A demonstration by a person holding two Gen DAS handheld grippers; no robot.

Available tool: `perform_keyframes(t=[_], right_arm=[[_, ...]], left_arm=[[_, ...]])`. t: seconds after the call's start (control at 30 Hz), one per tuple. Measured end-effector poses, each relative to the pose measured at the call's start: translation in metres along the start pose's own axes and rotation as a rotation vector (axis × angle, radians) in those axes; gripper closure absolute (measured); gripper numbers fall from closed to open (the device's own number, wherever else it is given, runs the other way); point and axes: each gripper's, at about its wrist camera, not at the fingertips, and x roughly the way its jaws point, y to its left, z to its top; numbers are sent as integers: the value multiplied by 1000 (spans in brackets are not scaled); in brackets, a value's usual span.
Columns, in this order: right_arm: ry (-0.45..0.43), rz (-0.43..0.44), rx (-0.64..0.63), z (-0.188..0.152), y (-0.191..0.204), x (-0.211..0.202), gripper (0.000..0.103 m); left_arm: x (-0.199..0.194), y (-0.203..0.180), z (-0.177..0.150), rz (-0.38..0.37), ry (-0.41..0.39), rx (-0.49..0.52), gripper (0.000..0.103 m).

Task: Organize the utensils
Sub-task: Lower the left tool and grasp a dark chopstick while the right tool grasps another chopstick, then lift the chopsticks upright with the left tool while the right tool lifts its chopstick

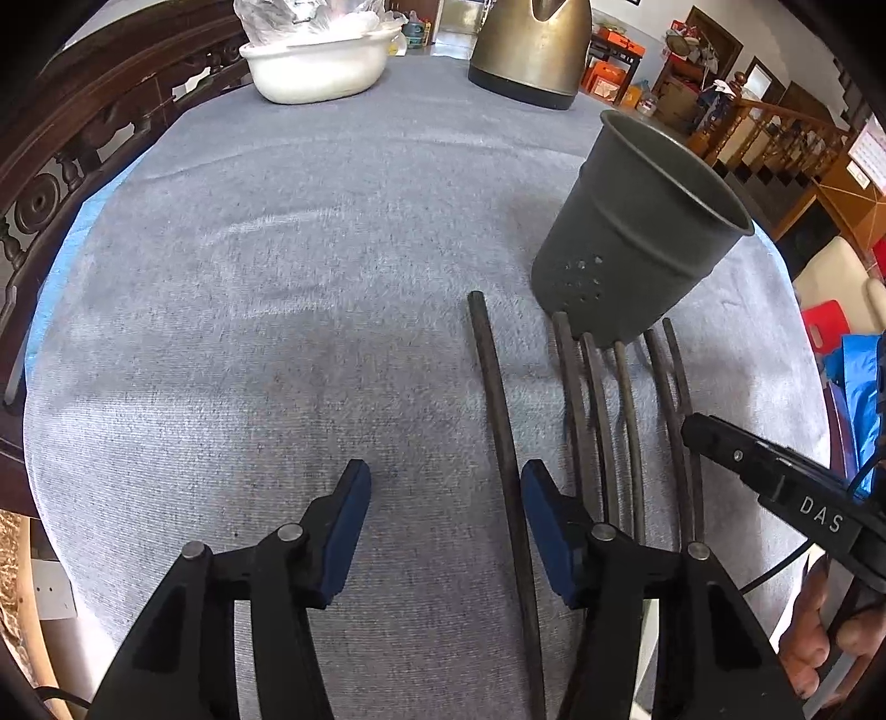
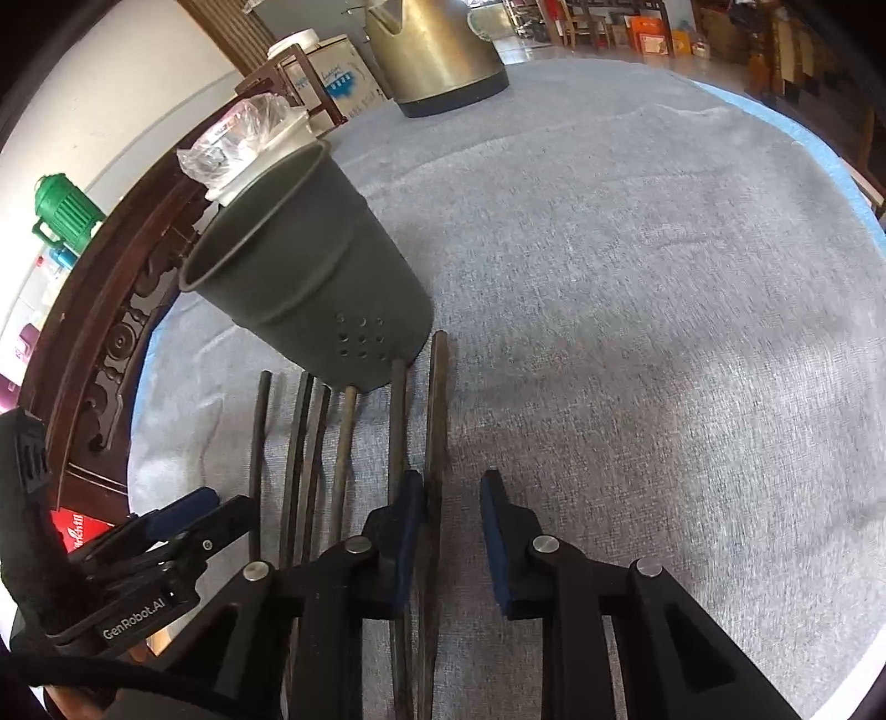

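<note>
Several dark chopsticks [image 1: 626, 399] lie side by side on the grey cloth, their far ends at the foot of a dark grey perforated holder cup [image 1: 637, 238] [image 2: 310, 266]. My left gripper [image 1: 446, 468] is open low over the cloth. The leftmost chopstick [image 1: 493, 387] runs between its jaws, close to the right pad [image 1: 545, 520]. My right gripper [image 2: 451, 476] also stands open, with the rightmost chopstick [image 2: 437, 387] between its jaws beside the left pad [image 2: 410, 515] and a clear gap to the other pad. Each gripper shows in the other's view [image 1: 698, 432] [image 2: 216, 507].
A brass-coloured kettle [image 1: 531, 50] [image 2: 437, 50] and a white basin [image 1: 315, 66] holding a plastic bag stand at the table's far side. A carved wooden chair back [image 1: 83, 138] [image 2: 111, 332] borders the table. A person's hand [image 1: 819, 626] holds the right gripper's handle.
</note>
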Motion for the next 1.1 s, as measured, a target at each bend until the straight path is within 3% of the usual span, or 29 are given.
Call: perform_keyframes(t=[0.2, 0.27, 0.5, 0.63, 0.77, 0.83, 0.87, 1.1], right_arm=[[30, -33, 17, 3, -13, -6, 81], [51, -3, 53, 6, -18, -5, 81], [67, -21, 67, 22, -10, 4, 77], [59, -19, 39, 28, -6, 8, 79], [51, -14, 43, 27, -13, 7, 90], [37, -12, 45, 23, -16, 5, 92], [31, -16, 42, 22, -16, 4, 92], [18, -17, 24, 6, -17, -1, 92]], left_arm=[[-5, 14, -6, 4, 16, 23, 45], [-1, 19, 4, -5, 15, 12, 45], [4, 24, 20, -60, 60, -31, 45], [13, 37, 37, -51, 55, -40, 59], [10, 47, 39, -44, 47, -48, 68], [19, 51, 35, -30, 31, -29, 86], [17, 51, 31, -34, 32, -25, 90], [15, 60, 21, -52, 33, -17, 93]])
